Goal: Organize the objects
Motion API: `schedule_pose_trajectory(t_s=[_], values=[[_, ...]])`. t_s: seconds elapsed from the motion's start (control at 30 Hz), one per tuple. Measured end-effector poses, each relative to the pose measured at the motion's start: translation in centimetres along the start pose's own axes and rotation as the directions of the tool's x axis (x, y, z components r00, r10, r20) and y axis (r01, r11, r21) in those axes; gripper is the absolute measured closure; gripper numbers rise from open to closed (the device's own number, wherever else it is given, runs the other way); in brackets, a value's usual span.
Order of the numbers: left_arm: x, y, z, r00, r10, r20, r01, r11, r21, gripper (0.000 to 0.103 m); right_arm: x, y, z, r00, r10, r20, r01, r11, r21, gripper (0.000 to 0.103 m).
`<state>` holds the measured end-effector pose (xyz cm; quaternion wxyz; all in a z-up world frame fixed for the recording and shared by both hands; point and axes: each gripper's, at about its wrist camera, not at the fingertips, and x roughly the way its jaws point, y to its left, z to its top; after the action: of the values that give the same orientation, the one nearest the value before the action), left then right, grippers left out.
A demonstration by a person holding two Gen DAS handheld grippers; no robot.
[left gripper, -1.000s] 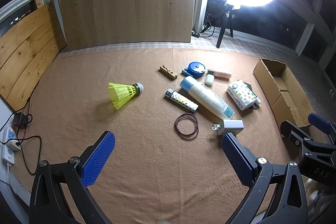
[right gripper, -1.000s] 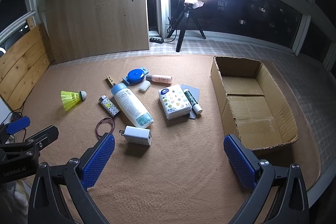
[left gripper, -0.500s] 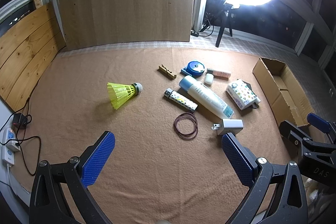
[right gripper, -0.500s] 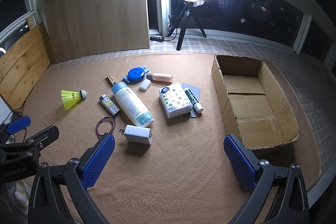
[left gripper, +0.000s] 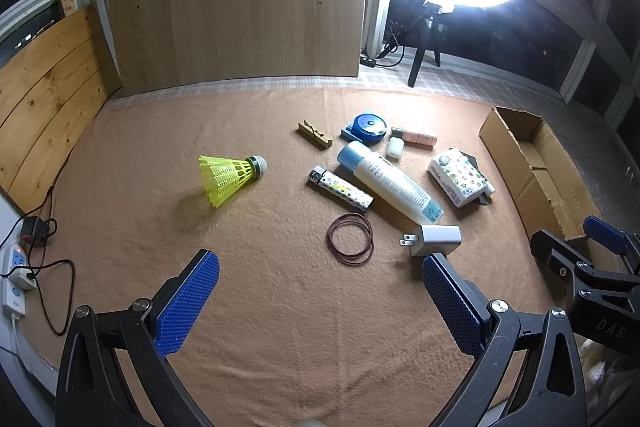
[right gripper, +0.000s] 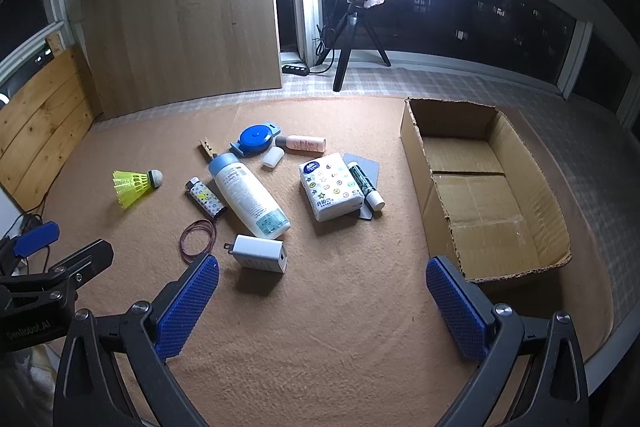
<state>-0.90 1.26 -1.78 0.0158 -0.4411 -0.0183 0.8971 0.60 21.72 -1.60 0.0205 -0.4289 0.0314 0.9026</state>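
1. Cardboard box [right gripper: 486,187] sat open and empty on the tan carpet [right gripper: 320,307]; it is the landmark below.
2. Left tongs [left gripper: 320,301] and right tongs [right gripper: 322,301] both hovered over the carpet, jaws spread wide, gripping nothing.
3. White bottle [right gripper: 249,197] lay well left of the box.
4. Tissue pack [right gripper: 330,185] lay between bottle and box.
5. White charger [right gripper: 259,253] lay left of the box, near the bottle's base.
6. Yellow shuttlecock [right gripper: 134,185] lay farthest from the box.
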Motion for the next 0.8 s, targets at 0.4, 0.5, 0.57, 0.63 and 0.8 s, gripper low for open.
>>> schedule_pose_trajectory(t_s=[0.4,0.5,0.57,0.63,0.8], values=[[0.3,0.2,0.0,1.0,0.002,-0.003,-0.002,1.0,-0.004,0.0,0.5,-0.1,0.1,1.0,0.004,-0.016,-0.004,1.0,0.009,0.001],[0.4,0.3,0.0,1.0,0.002,-0.003,-0.002,1.0,-0.005,0.0,0.5,-0.1,0.1,1.0,0.007,-0.016,-0.006,1.0,0.006,0.001],[0.4,0.2,0.1,1.0,0.002,-0.004,-0.002,1.0,-0.008,0.0,0.6,-0.1,0.1,1.0,0.007,-0.017,-0.007,1.0,0.005,0.001],[0.6,0.3,0.2,1.0,0.005,-0.005,-0.005,1.0,-0.01,0.0,0.6,-0.1,0.2,1.0,0.007,-0.019,-0.007,1.0,0.006,0.001],[1.1,0.4,0.3,1.0,0.003,-0.013,-0.003,1.0,-0.015,0.0,1.2,-0.1,0.2,0.999,0.032,-0.035,-0.032,0.999,0.006,0.001]])
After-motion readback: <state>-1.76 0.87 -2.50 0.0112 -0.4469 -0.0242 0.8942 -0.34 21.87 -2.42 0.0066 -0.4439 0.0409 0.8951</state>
